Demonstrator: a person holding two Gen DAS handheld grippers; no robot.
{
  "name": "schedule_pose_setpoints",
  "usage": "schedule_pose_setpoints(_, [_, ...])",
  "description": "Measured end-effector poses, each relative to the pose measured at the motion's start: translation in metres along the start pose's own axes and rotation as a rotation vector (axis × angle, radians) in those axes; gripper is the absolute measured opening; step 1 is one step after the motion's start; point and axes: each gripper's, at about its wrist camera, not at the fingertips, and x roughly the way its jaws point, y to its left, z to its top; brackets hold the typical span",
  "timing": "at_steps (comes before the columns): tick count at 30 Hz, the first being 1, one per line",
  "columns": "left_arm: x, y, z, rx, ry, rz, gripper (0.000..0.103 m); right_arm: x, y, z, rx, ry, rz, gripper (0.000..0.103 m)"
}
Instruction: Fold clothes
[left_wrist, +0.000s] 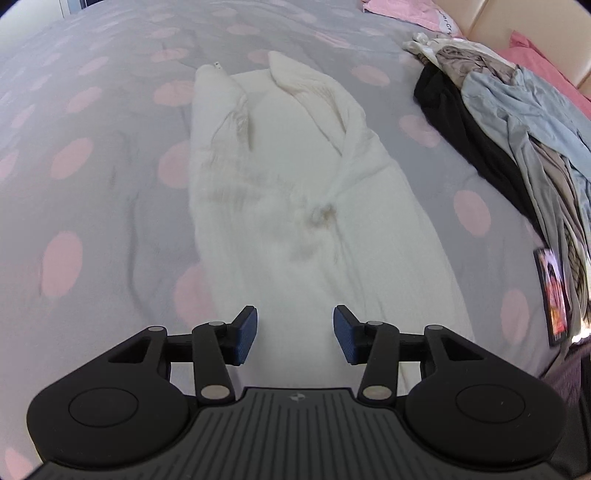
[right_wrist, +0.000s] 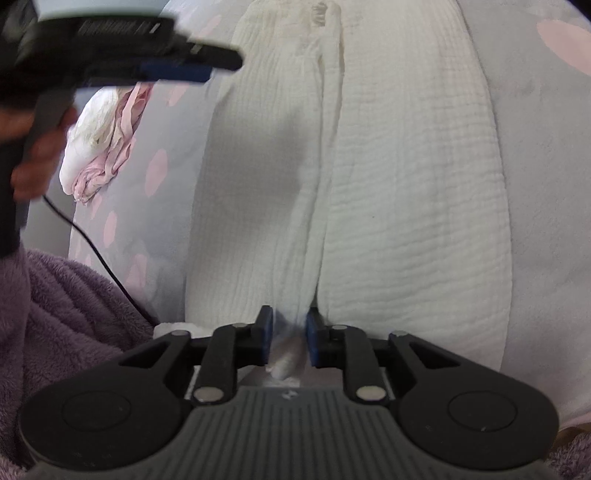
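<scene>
While the white crinkle-weave garment (left_wrist: 295, 192) lies lengthwise on the grey bedcover with pink dots (left_wrist: 74, 158), its two sides already lapped toward the middle, I judge the step in hand to be the lengthwise fold, hem end up toward the collar end at 12 o'clock. My left gripper (left_wrist: 295, 334) hangs over the near end of the cloth with its blue pads (left_wrist: 245, 334) apart and nothing between them. My right gripper (right_wrist: 289, 338) is only partly parted, and a bunched ridge of the white fabric sits between its pads (right_wrist: 266, 338); whether they press on it I cannot tell (the cloth looks slack there). In the right wrist view the left gripper crosses at 10 o'clock, held by the person's hand (right_wrist: 33, 147).

To do this well, I would take the two near corners rather than the centre ridge, one per gripper, each bite catching all layers. Lift both evenly, carry them toward 12 o'clock, and lay them square on the far edge. Keep clear of the pile of dark and pale-blue clothes (left_wrist: 517, 122) at 2 o'clock and the pink-and-white bundle (right_wrist: 103, 136).
</scene>
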Motion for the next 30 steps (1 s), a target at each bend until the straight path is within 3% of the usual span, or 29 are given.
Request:
schedule_pose_setpoints(10, [-0.003, -0.026, -0.102, 0.085, 0.127, -0.062, 0.043, -0.001, -0.008, -0.011, 0.025, -0.017, -0.011, 0.027])
schedule_pose_setpoints(19, [0.001, -0.059, -0.159, 0.186, 0.227, -0.167, 0.043, 0.013, 0.001, -0.025, 0.042, -0.025, -0.018, 0.027])
schedule_pose_setpoints(23, [-0.006, -0.061, -0.162, 0.203, 0.205, -0.141, 0.043, 0.001, 0.006, -0.029, 0.015, -0.044, -0.018, 0.033])
schedule_pose_setpoints(30, [-0.027, -0.009, -0.122, -0.014, 0.066, -0.100, 0.043, -0.028, 0.008, -0.014, -0.046, -0.137, -0.115, 0.038])
